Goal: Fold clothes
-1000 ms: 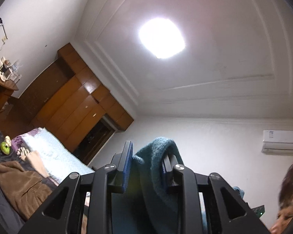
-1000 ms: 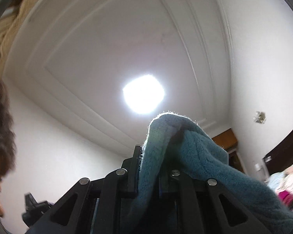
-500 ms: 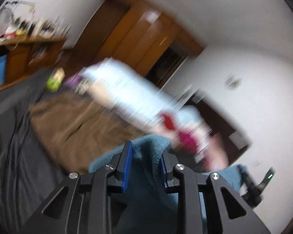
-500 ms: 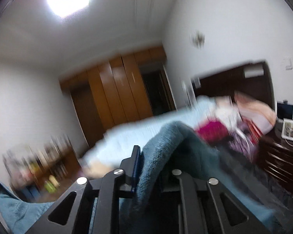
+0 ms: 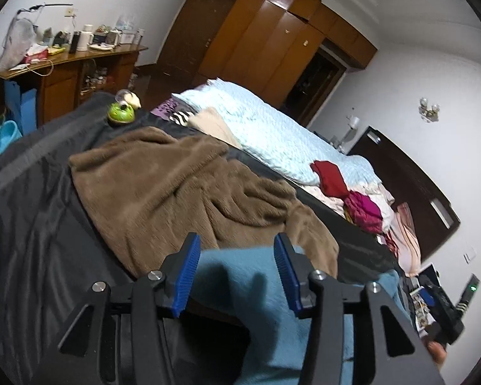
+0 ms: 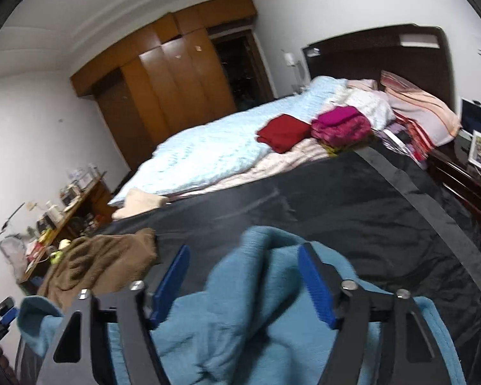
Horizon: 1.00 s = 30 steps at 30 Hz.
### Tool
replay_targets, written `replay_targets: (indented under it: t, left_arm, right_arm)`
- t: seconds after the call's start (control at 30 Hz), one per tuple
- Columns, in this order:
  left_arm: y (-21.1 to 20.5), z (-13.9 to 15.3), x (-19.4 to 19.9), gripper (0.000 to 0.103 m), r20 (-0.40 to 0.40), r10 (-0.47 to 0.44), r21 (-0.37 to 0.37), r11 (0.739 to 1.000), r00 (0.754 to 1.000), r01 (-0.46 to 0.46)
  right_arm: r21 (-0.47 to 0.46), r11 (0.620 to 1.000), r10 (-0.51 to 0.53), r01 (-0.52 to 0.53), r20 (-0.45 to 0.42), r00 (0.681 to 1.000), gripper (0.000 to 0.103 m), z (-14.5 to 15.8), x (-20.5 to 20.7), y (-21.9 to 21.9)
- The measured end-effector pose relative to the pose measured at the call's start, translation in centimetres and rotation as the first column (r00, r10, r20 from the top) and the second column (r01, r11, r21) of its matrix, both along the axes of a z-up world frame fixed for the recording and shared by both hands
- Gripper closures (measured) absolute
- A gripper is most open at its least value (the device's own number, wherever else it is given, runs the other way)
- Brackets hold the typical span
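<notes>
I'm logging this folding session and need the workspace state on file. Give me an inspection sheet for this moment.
Surface: dark sheet spread over the near side of the bed, wrinkled.
Job's things: teal garment lying bunched under both tools; brown fleece garment crumpled on the sheet.
Clutter: green toy; red folded garment and magenta garment on the light blue quilt.
Grippers: left tool open over teal cloth; right tool open, cloth between its fingers.
Cables: nothing seen.
Surroundings: wooden wardrobe, cluttered desk, dark headboard.
</notes>
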<state>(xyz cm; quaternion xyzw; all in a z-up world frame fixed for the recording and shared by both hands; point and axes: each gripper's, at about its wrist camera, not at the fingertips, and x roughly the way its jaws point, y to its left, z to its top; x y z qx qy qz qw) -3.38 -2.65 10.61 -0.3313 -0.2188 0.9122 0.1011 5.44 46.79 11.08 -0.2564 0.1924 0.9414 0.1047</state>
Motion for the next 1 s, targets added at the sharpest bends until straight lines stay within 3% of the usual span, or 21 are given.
replay_targets:
  t: [0.13, 0.27, 0.4, 0.47, 0.63, 0.7, 0.73, 0.87, 0.97, 1.0]
  left_arm:
    - [-0.3, -0.2, -1.6, 0.049, 0.015, 0.008, -0.037, 0.999, 1.0, -0.007]
    - [0.5, -1.1, -3.7, 0.047, 0.049, -0.021, -0.113, 0.993, 0.999, 0.026]
    - [0.1, -2.5, -4.6, 0.045, 0.102, -0.027, -0.065, 0.997, 0.994, 0.034]
    - [0.7, -2.6, -5.0, 0.045, 0.103, -0.036, -0.067, 0.997, 0.994, 0.043]
    - [6.8, -0.6, -6.5, 0.036, 0.064, -0.181, -0.143, 0.972, 0.981, 0.189]
    - [10.2, -0.1, -6.6, 0.031, 0.059, -0.278, -0.161, 0.945, 0.959, 0.284]
    - [13.2, -0.1, -6.7, 0.028, 0.064, -0.355, -0.182, 0.915, 0.933, 0.36]
    - [21.3, -2.0, -6.9, 0.028, 0.148, -0.512, -0.207, 0.82, 0.846, 0.533]
    - [25.7, -5.1, -8.1, 0.028, 0.265, -0.551, -0.162, 0.783, 0.791, 0.6]
    - [26.2, -5.7, -8.4, 0.028, 0.287, -0.547, -0.155, 0.783, 0.786, 0.602]
  right_arm:
    - [0.022, 0.998, 0.059, -0.059, -0.015, 0.998, 0.024, 0.7, -0.6, -3.7]
    - [0.073, 0.994, 0.078, -0.076, -0.023, 0.997, 0.023, -0.8, -1.8, -6.8]
    - [0.124, 0.988, 0.088, -0.088, 0.01, 0.996, 0.023, -2.9, -2.5, -8.1]
    - [0.1, 0.991, 0.086, -0.088, 0.022, 0.996, 0.023, -4.2, -3.7, -8.1]
    - [0.077, 0.994, 0.066, -0.072, 0.072, 0.995, 0.023, -6.4, -5.1, -7.8]
    - [0.079, 0.994, 0.065, -0.071, 0.082, 0.994, 0.023, -6.8, -5.1, -7.7]
    - [0.083, 0.994, 0.066, -0.073, 0.085, 0.994, 0.023, -6.9, -5.1, -7.8]
    - [0.114, 0.99, 0.076, -0.086, 0.089, 0.993, 0.023, -7.1, -5.3, -8.4]
    - [0.142, 0.985, 0.081, -0.095, 0.103, 0.991, 0.023, -7.3, -5.3, -8.7]
    - [0.142, 0.985, 0.081, -0.096, 0.105, 0.991, 0.023, -7.4, -5.3, -8.7]
